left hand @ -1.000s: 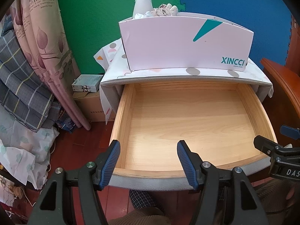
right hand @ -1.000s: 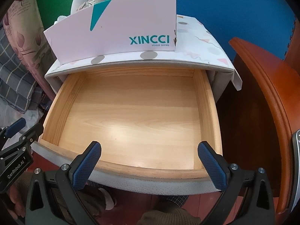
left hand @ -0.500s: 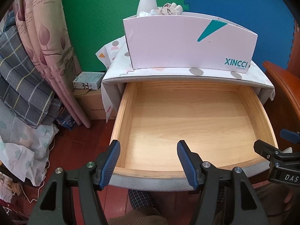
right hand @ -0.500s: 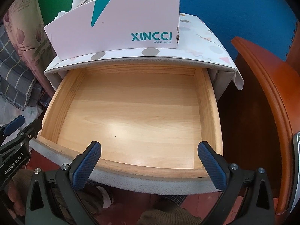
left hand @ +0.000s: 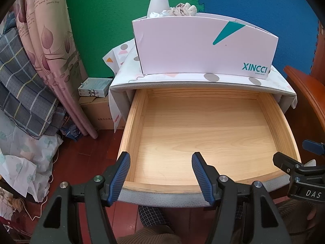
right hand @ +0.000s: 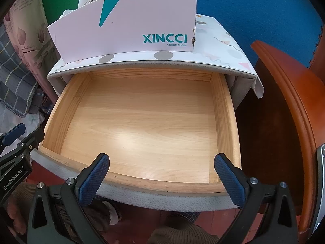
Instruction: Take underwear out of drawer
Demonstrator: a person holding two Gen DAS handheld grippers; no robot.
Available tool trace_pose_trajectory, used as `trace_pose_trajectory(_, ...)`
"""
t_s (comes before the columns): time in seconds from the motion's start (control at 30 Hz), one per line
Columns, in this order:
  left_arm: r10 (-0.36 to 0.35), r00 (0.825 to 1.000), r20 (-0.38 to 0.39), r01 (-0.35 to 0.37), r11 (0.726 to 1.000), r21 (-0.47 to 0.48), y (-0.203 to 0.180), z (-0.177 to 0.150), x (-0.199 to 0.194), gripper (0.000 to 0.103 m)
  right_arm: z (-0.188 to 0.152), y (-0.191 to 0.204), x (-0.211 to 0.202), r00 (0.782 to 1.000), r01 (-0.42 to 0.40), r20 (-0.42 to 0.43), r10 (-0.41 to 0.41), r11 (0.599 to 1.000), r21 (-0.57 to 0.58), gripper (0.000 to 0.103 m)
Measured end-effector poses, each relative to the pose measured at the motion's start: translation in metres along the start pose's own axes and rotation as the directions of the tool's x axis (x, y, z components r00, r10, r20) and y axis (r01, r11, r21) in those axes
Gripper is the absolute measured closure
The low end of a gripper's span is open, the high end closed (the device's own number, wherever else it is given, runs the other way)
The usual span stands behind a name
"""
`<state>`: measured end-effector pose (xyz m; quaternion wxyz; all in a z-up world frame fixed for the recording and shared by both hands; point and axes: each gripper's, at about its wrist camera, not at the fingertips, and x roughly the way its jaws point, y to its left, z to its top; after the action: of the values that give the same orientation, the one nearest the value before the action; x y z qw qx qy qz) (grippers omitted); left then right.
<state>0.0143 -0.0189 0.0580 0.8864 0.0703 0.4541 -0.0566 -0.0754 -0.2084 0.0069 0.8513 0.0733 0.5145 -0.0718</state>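
Left tongs: jaws standing apart, nothing between them, poised over the front rim of the drawer.
Right tongs: jaws spread wide, gripping nothing, over the same front rim; its black frame also shows at the right edge of the left wrist view.
Drawer: one, pulled out, pale wood, its floor bare.
Cabinet: one low bedside unit with a grey padded edge, its top (serving as worktop) covered by a cloth with dots and triangles.
Shoe box: one, white with a teal wedge and "XINCCI" lettering, standing on the cabinet top.
Underwear: bunched pale fabric poking above the rear rim of the shoe box; how many pieces cannot be told.
Room: green and blue foam wall mats, a pink leaf-print curtain, checked bedding, one small carton on a cardboard box, red-brown floor, a reddish wooden board on the right.
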Motion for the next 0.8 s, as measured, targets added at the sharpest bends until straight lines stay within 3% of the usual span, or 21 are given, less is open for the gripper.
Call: trace_pose_trajectory(0.8,0.006,1.000,0.002,-0.006,1.000,0.009,-0.0018,-0.0007,0.0003,0.038,0.0005,-0.0007,0.0004,1.000,0.002,-0.003,-0.002,1.000,-0.005,0.001)
